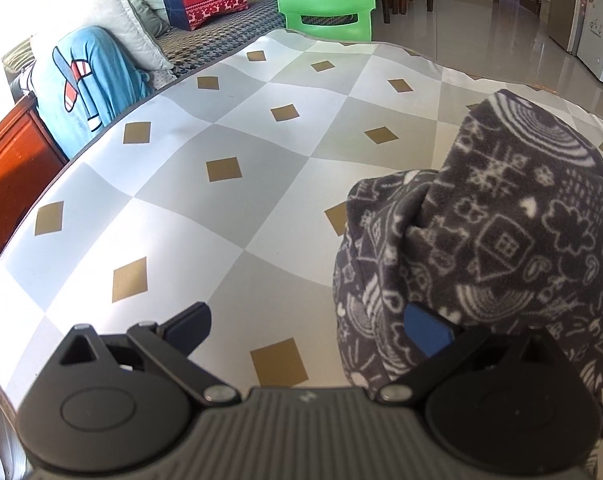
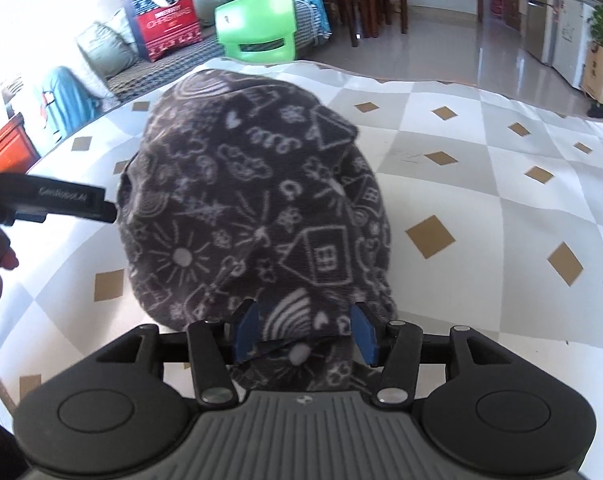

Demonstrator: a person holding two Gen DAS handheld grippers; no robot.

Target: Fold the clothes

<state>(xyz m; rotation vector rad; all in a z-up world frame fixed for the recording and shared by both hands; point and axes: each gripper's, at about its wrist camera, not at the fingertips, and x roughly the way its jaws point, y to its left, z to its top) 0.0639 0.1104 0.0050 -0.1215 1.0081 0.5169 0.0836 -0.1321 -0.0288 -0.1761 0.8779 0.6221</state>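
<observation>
A checkered mat [image 1: 189,216] with gold diamonds carries the bunched grey fleece garment [image 2: 253,208].

A dark grey fleece garment [image 2: 253,208], printed with white doodles of houses, suns, hearts and rainbows, lies bunched in a rounded heap on a mat of grey-and-white diamonds [image 2: 481,200].

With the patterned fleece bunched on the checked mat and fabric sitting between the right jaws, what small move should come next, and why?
Probably close the right gripper on the near edge of the grey fleece garment. Its jaws stand apart with fabric between them, not pinched, and the left gripper is wide open beside the bunched garment on the checked mat, so nothing grips it yet.
</observation>
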